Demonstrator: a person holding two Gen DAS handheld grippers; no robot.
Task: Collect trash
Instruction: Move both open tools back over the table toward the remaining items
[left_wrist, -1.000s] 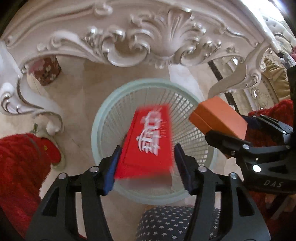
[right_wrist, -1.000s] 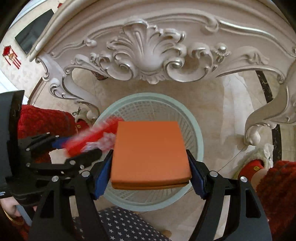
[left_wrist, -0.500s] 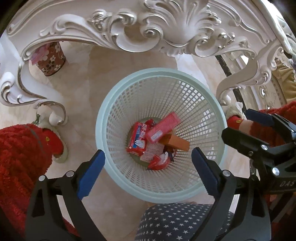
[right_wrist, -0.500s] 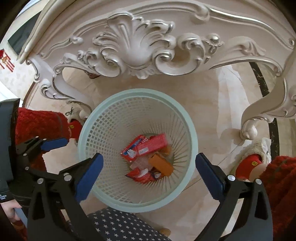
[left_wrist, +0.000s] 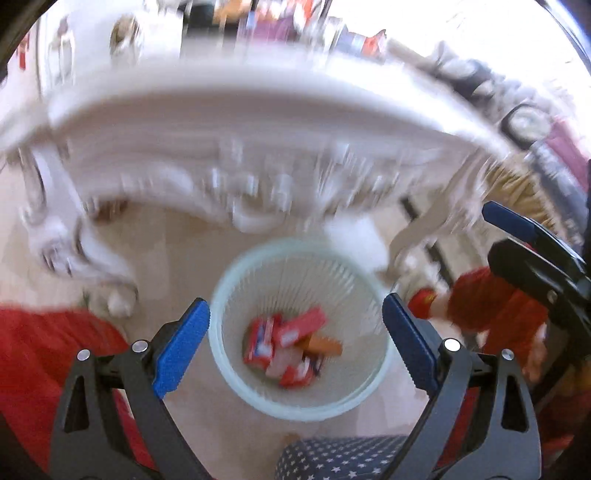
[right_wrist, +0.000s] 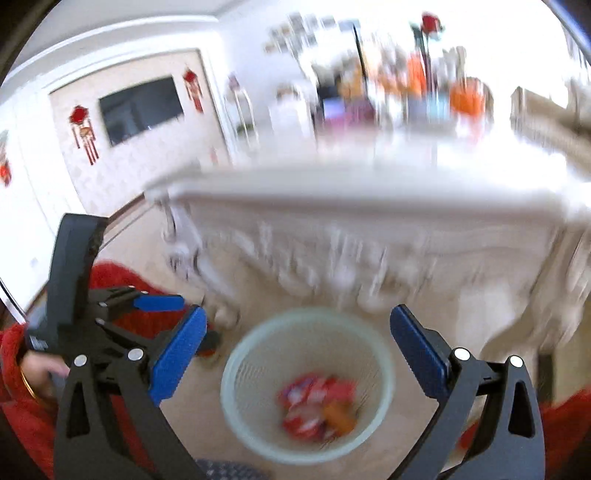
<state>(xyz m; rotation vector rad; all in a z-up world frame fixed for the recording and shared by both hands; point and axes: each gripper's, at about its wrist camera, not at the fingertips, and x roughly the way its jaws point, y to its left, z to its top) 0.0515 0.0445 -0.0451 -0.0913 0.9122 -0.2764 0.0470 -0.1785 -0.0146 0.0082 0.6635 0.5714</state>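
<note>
Left wrist view: my left gripper (left_wrist: 295, 350) gapes wide, holding nothing, like my right gripper (right_wrist: 297, 365). Below both jaws, the basket (left_wrist: 229, 376) holds the red packets (left_wrist: 284, 343). More trash may wait on the table (right_wrist: 369, 192).

No legible text, label, brand or number in either view; motion blur throughout. Red-and-white snack wrappers (left_wrist: 275, 341) at bottom of pale green plastic mesh wastebasket (left_wrist: 229, 373) carry white markings, smeared, unreadable. Same in right wrist view: wrappers (right_wrist: 308, 404) show white patches only. Red hanging ornaments (right_wrist: 82, 129) on cream wall beside dark wall-mounted screen (right_wrist: 142, 109): no characters discernible. Items on white carved table top (right_wrist: 369, 184) too blurred to read.
</note>
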